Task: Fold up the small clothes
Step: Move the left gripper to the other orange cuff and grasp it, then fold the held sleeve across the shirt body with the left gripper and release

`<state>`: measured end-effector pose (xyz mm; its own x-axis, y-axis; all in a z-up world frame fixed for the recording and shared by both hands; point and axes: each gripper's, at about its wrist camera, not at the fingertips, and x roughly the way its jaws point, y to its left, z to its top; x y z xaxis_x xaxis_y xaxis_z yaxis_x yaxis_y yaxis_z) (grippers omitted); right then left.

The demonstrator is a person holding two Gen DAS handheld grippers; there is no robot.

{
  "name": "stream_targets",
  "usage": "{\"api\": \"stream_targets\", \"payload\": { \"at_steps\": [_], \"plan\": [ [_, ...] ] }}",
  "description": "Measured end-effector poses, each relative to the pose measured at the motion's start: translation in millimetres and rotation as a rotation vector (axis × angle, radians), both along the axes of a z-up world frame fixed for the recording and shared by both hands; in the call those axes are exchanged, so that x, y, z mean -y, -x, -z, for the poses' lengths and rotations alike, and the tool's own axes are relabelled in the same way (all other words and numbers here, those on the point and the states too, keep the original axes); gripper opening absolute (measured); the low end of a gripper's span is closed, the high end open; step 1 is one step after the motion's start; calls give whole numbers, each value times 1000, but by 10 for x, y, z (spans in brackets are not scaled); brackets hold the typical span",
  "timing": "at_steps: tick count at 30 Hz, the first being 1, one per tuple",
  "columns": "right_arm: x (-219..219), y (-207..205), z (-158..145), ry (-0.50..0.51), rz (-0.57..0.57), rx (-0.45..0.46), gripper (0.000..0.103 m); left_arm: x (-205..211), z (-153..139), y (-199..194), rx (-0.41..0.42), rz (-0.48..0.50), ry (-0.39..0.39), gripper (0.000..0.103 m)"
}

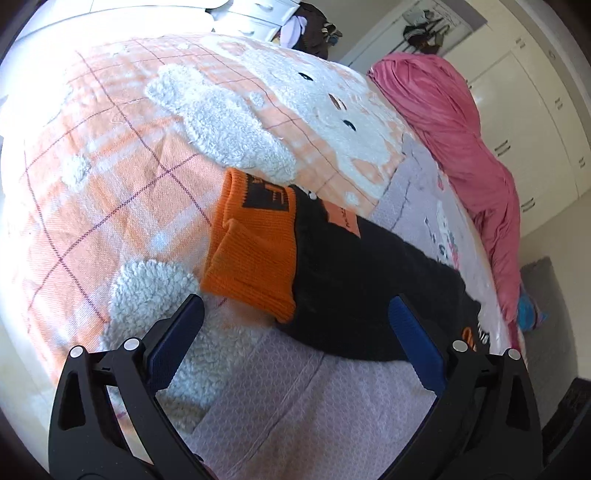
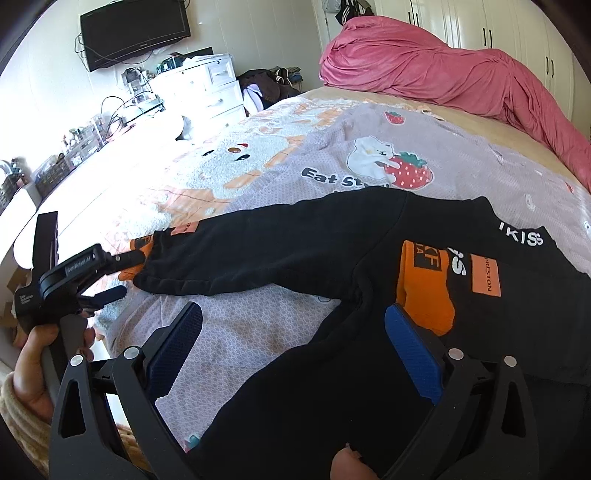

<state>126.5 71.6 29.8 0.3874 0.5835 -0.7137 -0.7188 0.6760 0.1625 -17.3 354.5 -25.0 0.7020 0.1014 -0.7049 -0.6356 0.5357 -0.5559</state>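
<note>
A small black sweatshirt (image 2: 295,243) with orange cuffs lies on the bed. One sleeve stretches left, and its orange cuff (image 1: 255,243) lies just ahead of my left gripper (image 1: 295,314), which is open and empty. The left gripper also shows in the right wrist view (image 2: 122,275), open beside that cuff. The other orange cuff (image 2: 424,291) is folded across the sweatshirt's body. My right gripper (image 2: 293,321) is open and empty, hovering over the black body near that cuff.
The bed carries a lilac printed sheet (image 2: 258,317) and an orange checked blanket (image 1: 110,184) with fluffy white bear patches. A pink duvet (image 2: 443,74) is heaped along the far side. A white dresser (image 2: 207,88) and a wall TV (image 2: 133,33) stand beyond.
</note>
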Motion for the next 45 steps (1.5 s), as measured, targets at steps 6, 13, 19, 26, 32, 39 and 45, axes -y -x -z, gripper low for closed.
{"api": "stream_targets", "payload": {
  "at_steps": [6,13,19,26,32,39,45],
  "plan": [
    [71,-52,39,-9,16,-20,99,-78,-7,-46,27,-84,-5,92],
    [211,-101,39,-15,35,-22,99,-72,-34,-218,-24,-127,-89,56],
    [360,-154,63,-18,58,-29,99,-127,-11,-266,5,-118,-64,12],
    [570,-221,75,-30,99,-46,99,-35,-318,-239,142,-87,-43,9],
    [794,-288,57,-28,167,-29,99,277,-708,-344,281,-11,-56,8],
    [1079,-416,112,-48,236,-75,99,691,-954,-657,364,96,-55,7],
    [1243,-454,136,-44,273,-86,99,828,-978,-822,399,126,-26,7]
  ]
}}
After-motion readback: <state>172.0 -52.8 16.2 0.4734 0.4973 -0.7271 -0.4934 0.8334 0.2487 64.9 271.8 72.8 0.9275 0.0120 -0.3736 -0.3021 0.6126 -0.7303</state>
